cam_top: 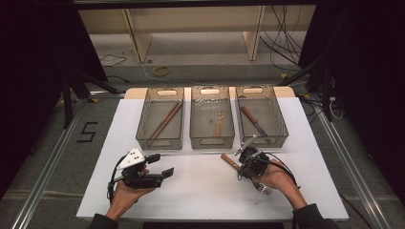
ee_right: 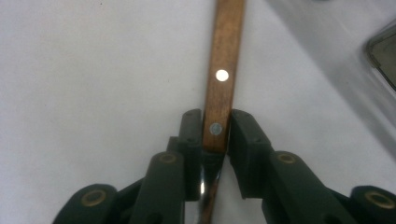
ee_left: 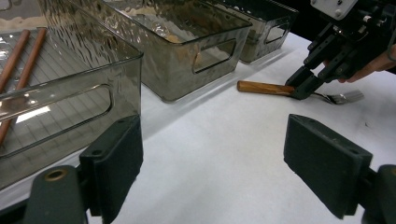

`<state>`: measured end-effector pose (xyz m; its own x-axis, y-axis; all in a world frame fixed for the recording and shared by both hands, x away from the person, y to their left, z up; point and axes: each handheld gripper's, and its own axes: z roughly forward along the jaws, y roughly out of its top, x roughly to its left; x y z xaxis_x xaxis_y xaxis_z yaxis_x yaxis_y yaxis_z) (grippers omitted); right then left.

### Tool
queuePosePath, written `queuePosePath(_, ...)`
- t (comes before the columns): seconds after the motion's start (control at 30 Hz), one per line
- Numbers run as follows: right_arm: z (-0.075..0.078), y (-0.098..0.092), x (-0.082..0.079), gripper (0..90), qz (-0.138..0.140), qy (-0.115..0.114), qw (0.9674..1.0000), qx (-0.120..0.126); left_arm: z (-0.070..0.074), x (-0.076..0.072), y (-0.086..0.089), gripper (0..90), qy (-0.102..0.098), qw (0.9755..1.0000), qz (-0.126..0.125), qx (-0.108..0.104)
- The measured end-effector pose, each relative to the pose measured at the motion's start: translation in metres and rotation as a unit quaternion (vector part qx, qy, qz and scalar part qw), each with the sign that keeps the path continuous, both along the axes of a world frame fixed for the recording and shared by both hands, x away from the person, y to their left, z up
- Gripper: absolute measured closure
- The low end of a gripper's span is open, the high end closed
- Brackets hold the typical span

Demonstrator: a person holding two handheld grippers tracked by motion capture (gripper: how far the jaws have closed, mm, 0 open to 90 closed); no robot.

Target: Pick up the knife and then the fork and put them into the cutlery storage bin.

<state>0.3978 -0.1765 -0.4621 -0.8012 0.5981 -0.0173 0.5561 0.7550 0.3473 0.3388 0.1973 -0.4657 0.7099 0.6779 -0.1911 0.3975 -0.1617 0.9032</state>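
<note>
- High view: the fork lies flat on the white table, just in front of the three bins. Its long way runs slanting, wood end up-left, metal end down-right under the right gripper. The left gripper is well apart.
- Left gripper view: its own jaws stand wide, holding nothing. Far off, the fork's brown handle sticks out.
- Right gripper view: the jaws pinch the handle tight (near its metal neck). It is brown wood with shiny rivets.

Hand-held gripper clamped on wooden fork handle, white table
</note>
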Motion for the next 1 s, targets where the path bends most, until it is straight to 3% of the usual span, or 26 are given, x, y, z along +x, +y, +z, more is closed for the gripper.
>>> queuePosePath(0.47,0.001,0.001,-0.001,77.9,0.013,-0.003,0.9999,-0.004,0.001,0.000,-0.001,19.3,0.000,1.0000,-0.001,-0.001)
queuePosePath(0.57,0.003,0.001,-0.001,78.0,0.016,-0.004,0.9999,0.004,0.000,0.000,-0.001,19.3,-0.002,1.0000,-0.002,0.005)
queuePosePath(1.0,0.014,-0.009,0.000,78.1,0.005,-0.019,0.9985,0.050,0.000,0.000,0.000,19.3,-0.001,1.0000,0.000,-0.001)
